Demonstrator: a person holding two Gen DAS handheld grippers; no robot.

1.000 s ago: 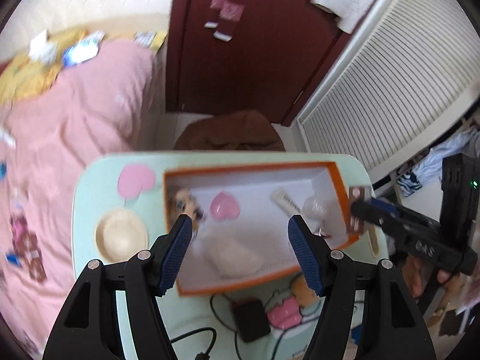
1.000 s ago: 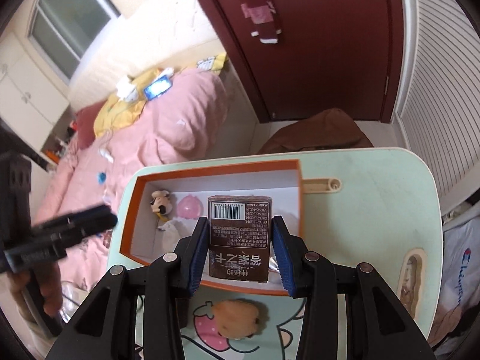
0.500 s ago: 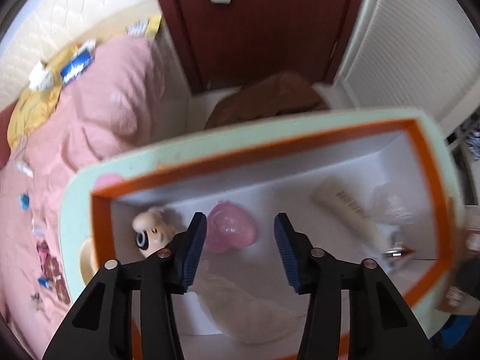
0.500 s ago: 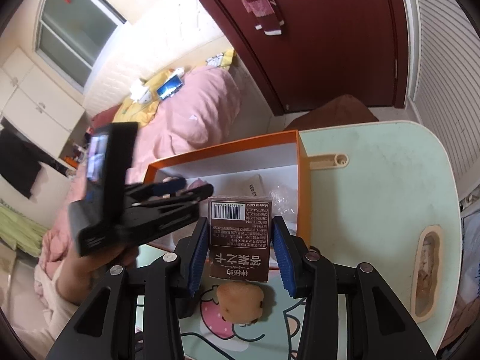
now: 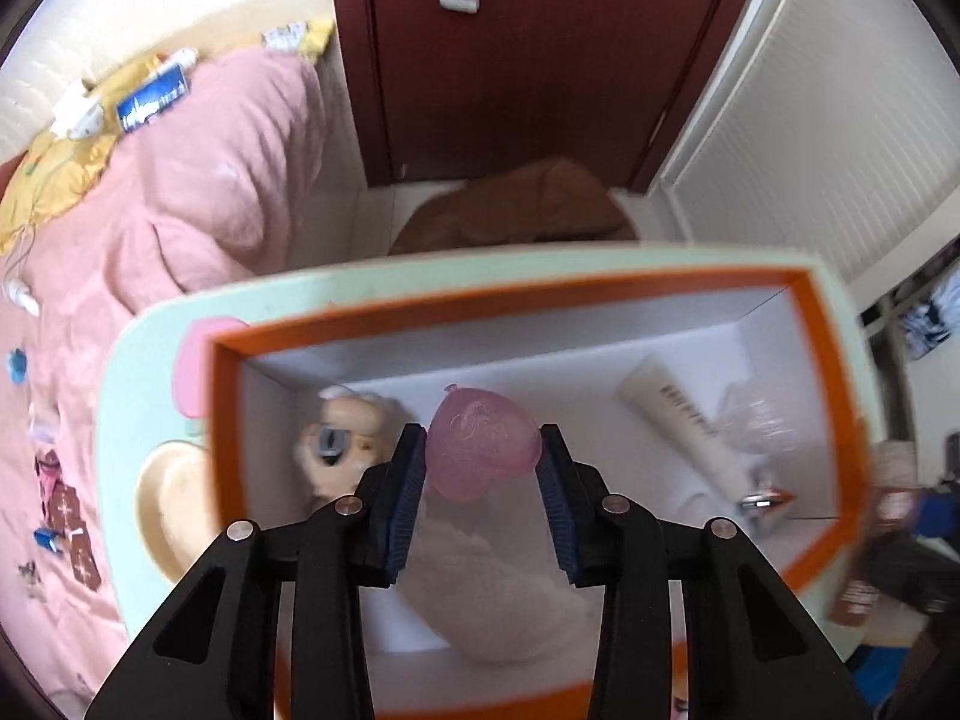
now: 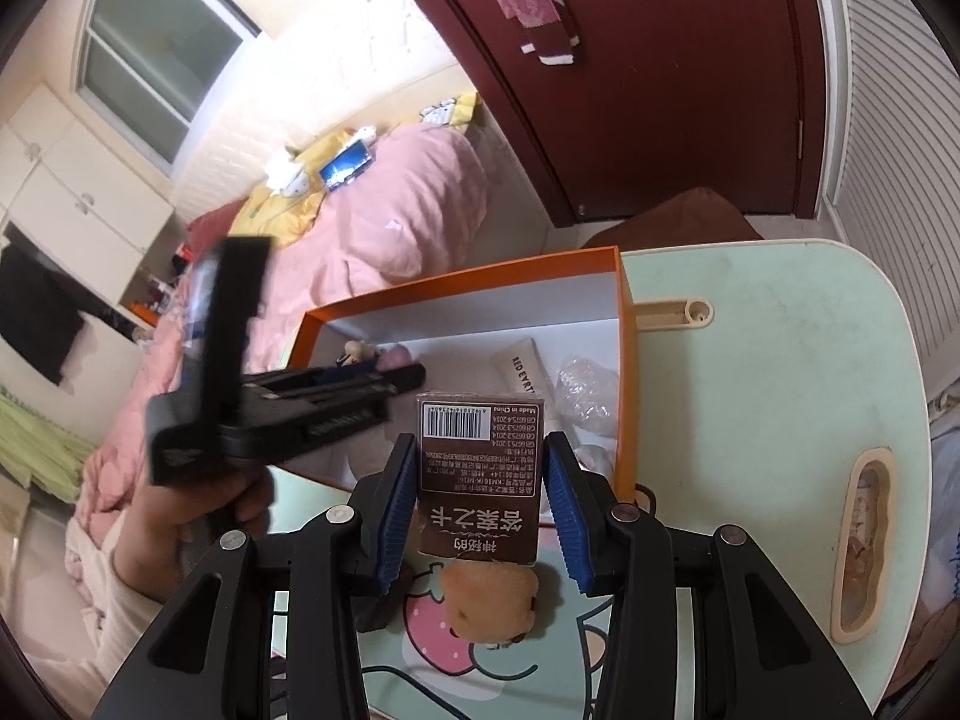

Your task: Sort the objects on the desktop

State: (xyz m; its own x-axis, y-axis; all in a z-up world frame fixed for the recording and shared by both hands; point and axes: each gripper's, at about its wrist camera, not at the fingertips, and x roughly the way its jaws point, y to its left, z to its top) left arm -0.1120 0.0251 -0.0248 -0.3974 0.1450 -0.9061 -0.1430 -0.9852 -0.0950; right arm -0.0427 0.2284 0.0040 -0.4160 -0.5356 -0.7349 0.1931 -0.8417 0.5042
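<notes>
Left wrist view: left gripper [image 5: 483, 468] down inside the orange box [image 5: 816, 360], blue pads touching both flanks of the pink heart-shaped case [image 5: 483, 450] at frame centre, apparently pinching it. Rounded, smooth shell, so likely to squirt out if squeezed off-centre. Crowding it: small doll [image 5: 342, 444] at left, cream pouch [image 5: 510, 594] below, white tube [image 5: 684, 426] and crinkled plastic bag [image 5: 750, 420] at right. Right wrist view: right gripper [image 6: 483, 510] clamped on the brown carton [image 6: 480, 474], held over the box's near rim at lower centre. Plush toy [image 6: 489, 600] lies directly beneath; left gripper's body fills middle left, risking a knock on any crossing move.
</notes>
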